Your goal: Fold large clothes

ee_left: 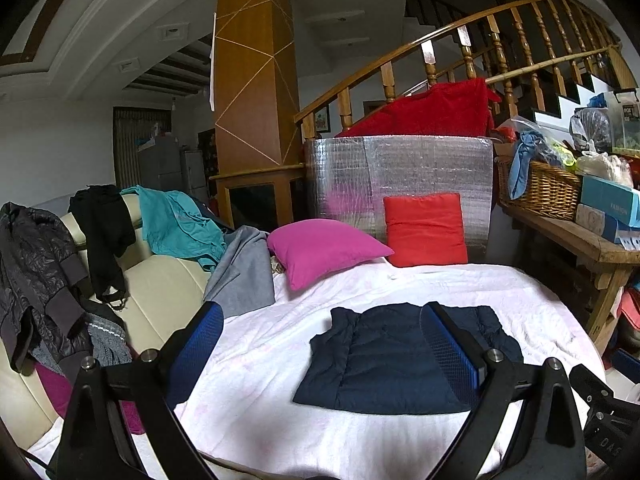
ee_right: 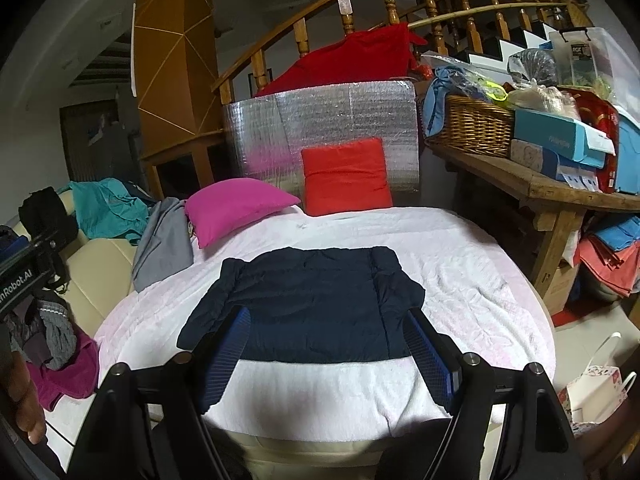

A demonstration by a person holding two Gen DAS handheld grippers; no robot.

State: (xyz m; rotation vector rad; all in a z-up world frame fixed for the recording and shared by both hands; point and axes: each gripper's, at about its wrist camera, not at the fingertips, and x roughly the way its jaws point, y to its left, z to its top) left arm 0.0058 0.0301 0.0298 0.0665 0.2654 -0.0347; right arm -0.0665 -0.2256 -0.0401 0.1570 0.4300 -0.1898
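A dark navy padded jacket lies folded flat into a rectangle on the white blanket. It also shows in the right wrist view, sleeves tucked in. My left gripper is open and empty, held above the blanket, near the jacket's left side. My right gripper is open and empty, above the jacket's near edge. Part of the left gripper shows at the left edge of the right wrist view.
A magenta pillow and a red pillow lie at the blanket's far end by a silver foil panel. Grey, teal and black clothes drape over the cream sofa. A wooden bench with a basket stands right.
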